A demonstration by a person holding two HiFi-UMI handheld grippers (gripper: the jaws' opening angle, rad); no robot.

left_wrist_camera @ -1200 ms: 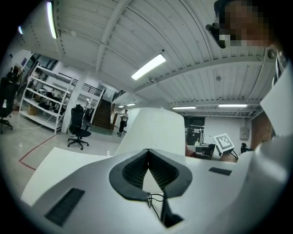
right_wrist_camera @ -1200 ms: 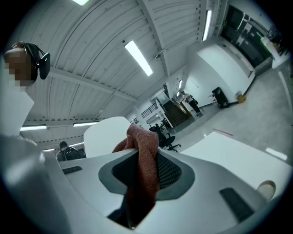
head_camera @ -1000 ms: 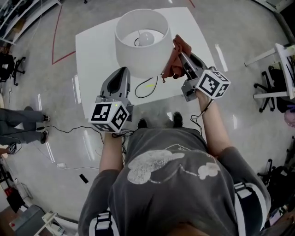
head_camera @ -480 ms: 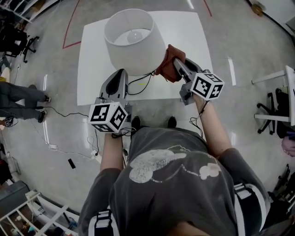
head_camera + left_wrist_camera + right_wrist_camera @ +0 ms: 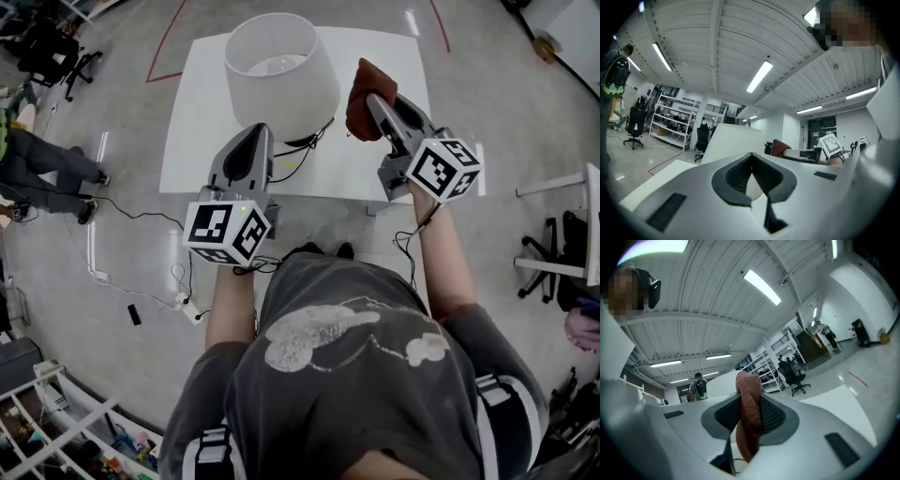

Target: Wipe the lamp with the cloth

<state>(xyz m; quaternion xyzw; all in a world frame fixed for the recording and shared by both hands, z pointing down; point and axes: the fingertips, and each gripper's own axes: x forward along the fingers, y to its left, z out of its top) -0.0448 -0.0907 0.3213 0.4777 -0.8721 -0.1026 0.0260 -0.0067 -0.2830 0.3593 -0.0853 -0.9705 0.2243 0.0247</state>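
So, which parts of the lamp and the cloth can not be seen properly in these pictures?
1. Lamp base: head view, hidden under the lampshade.
2. Black cable: head view, its far end runs under the lampshade.
3. Cloth: head view, the right gripper covers its lower part; contact with the lampshade is unclear.
4. Lampshade again: right gripper view, mostly behind the cloth and the jaws.

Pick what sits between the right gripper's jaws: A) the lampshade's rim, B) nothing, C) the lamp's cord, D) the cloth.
D: in the right gripper view, the right gripper has its jaws clamped on the reddish-brown cloth, which hangs down between them.
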